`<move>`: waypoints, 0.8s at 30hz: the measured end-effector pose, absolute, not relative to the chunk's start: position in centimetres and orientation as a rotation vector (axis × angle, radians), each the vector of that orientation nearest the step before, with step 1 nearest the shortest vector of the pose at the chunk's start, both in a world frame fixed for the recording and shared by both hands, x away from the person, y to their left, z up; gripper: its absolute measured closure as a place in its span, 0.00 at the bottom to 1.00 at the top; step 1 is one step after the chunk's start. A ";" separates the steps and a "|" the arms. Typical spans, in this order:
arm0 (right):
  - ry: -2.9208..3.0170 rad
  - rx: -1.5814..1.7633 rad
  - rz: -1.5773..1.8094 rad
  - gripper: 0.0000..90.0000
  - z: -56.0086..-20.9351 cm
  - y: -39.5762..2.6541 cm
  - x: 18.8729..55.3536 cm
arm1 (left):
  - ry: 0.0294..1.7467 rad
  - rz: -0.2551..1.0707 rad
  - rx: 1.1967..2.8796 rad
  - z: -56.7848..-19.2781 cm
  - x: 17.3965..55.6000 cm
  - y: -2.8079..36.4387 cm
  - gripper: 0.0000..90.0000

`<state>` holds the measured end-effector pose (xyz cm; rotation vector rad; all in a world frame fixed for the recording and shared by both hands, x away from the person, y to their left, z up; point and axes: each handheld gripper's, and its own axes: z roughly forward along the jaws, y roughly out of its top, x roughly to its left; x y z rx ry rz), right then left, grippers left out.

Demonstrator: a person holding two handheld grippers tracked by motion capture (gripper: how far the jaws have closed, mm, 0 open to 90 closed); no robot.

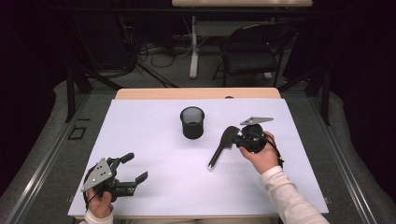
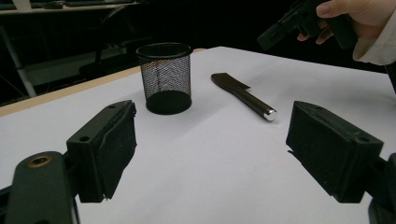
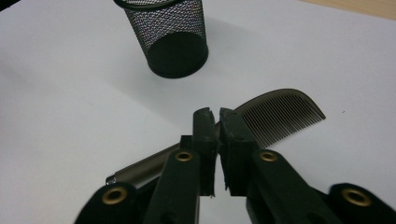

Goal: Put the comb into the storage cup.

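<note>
The comb (image 3: 275, 114), lying flat on the white table (image 1: 154, 186) just beside the mesh cup (image 1: 192, 122), is pinched near its neck by the right gripper (image 3: 215, 116), while the left gripper (image 2: 212, 144) is held spread and idle, so a lift into the cup seems called for next.

Surface: a wooden table (image 1: 196, 93) covered by a white sheet (image 1: 154, 154).
Centre, far: a black mesh pen cup (image 1: 192, 122), standing upright.
Right of the cup, nearer: a dark comb (image 1: 223, 145) with a metal-tipped handle, lying flat.
</note>
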<state>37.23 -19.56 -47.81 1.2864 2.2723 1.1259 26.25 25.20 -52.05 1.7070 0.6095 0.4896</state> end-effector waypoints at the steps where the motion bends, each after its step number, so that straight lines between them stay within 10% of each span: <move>1: 2.272 1.286 1.126 0.99 -47.8 -19.6 37.2 | 0.610 0.489 1.707 -52.1 26.3 25.2 0.18; 24: 2.366 1.277 1.063 1.00 -47.7 -17.1 38.2 | 0.611 0.490 1.710 -52.1 26.3 25.2 0.18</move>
